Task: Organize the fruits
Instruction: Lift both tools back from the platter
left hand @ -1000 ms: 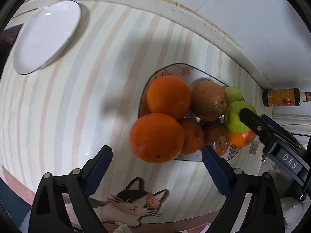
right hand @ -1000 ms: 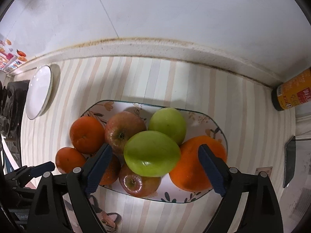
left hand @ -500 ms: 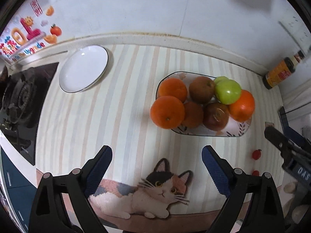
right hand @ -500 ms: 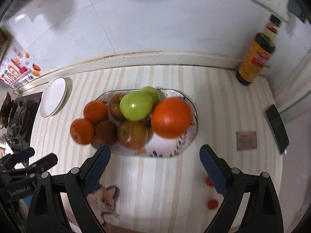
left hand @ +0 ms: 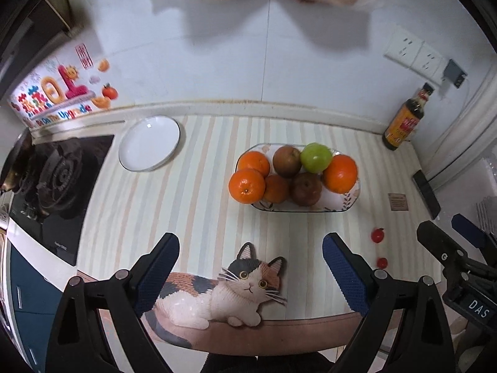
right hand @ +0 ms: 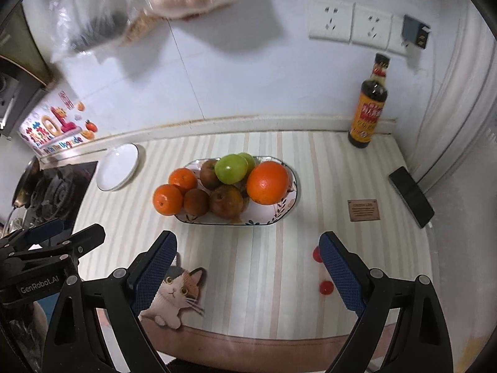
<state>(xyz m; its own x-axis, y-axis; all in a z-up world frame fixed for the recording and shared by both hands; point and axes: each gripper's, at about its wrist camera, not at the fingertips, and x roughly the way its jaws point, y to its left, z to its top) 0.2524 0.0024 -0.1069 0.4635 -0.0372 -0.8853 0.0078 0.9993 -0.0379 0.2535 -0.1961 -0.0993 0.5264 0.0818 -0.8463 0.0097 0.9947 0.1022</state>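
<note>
A patterned oval plate (left hand: 338, 206) (right hand: 273, 216) holds several fruits piled together: oranges (left hand: 247, 185) (right hand: 267, 182), red-brown apples (left hand: 306, 188) (right hand: 226, 201) and green apples (left hand: 316, 157) (right hand: 231, 168). Two small red tomatoes (left hand: 378, 235) (right hand: 326, 287) lie loose on the striped mat in front right of the plate. My left gripper (left hand: 250, 272) is open and empty, well short of the plate. My right gripper (right hand: 247, 270) is open and empty, also back from the plate. An empty white plate (left hand: 149, 143) (right hand: 118, 166) lies at the back left.
A dark sauce bottle (left hand: 403, 121) (right hand: 369, 105) stands at the back right by the wall. A gas stove (left hand: 52, 180) (right hand: 46, 189) is at the left. A black phone (right hand: 410, 196) and a small brown card (right hand: 363, 209) lie at the right. A cat picture (left hand: 223, 292) marks the mat's front edge.
Both grippers have pulled up and back from close over the fruit plate; the whole counter, wall and the loose tomatoes now show. Both stay open and empty.
</note>
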